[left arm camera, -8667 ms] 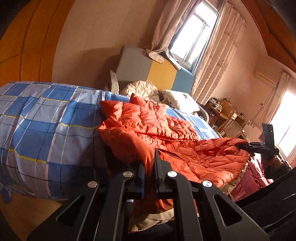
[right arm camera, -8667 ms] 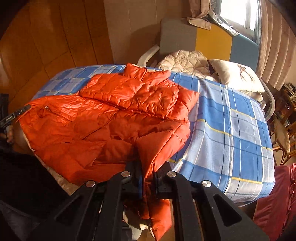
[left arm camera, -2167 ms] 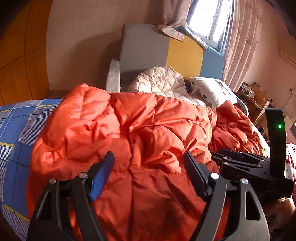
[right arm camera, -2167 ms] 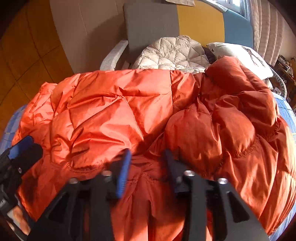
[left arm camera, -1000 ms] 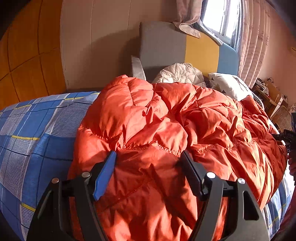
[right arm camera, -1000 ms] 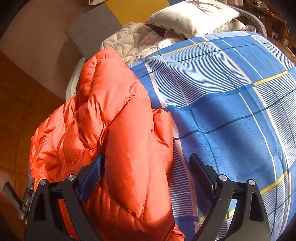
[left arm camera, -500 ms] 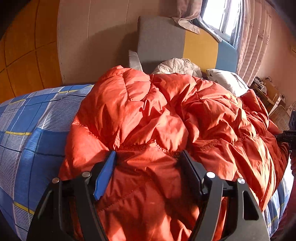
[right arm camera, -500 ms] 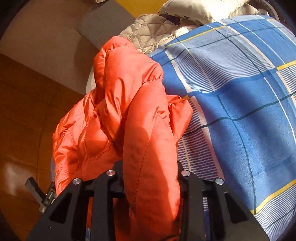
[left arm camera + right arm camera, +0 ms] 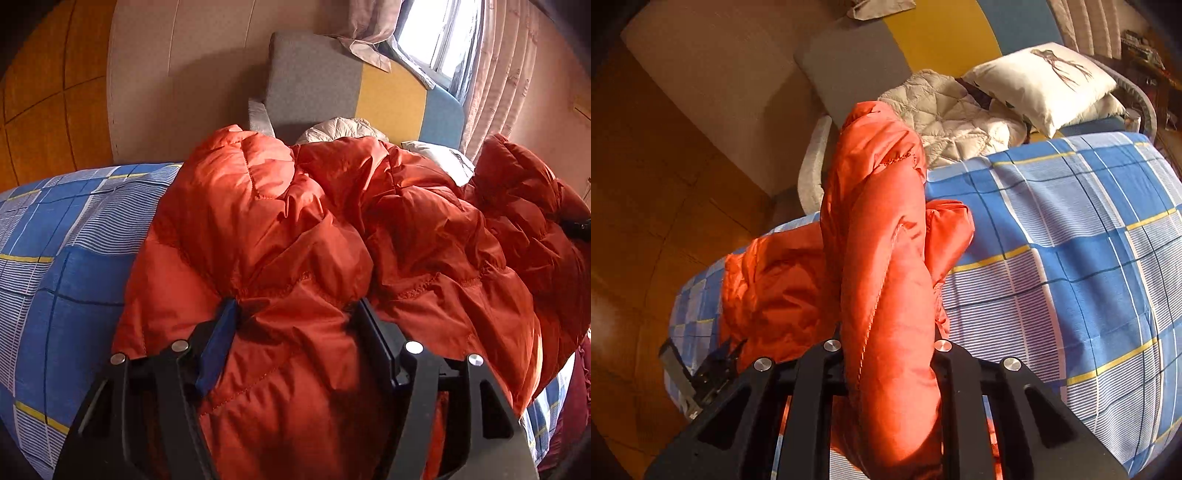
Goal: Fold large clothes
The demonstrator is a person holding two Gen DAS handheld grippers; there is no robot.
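A big orange puffer jacket (image 9: 332,236) lies bunched across the blue plaid bed (image 9: 55,240). My left gripper (image 9: 295,317) is shut on a thick fold at the jacket's near edge, its fingers (image 9: 221,332) pressed into the padding. My right gripper (image 9: 888,332) is shut on another thick fold of the jacket (image 9: 882,229) and holds it up above the bed (image 9: 1071,258), so the fold stands upright before the camera. The left gripper also shows at the lower left of the right wrist view (image 9: 701,373). The right gripper shows at the right edge of the left wrist view (image 9: 576,225).
A grey, yellow and blue headboard (image 9: 369,96) stands behind the bed. A cream quilted blanket (image 9: 960,114) and a white pillow (image 9: 1045,81) lie at the head. A window with curtains (image 9: 480,62) is at the back right. Wooden wall panels (image 9: 37,110) are on the left.
Both grippers have closed onto folds of the jacket. The right gripper has lifted its fold higher and turned, so more of the bed shows.
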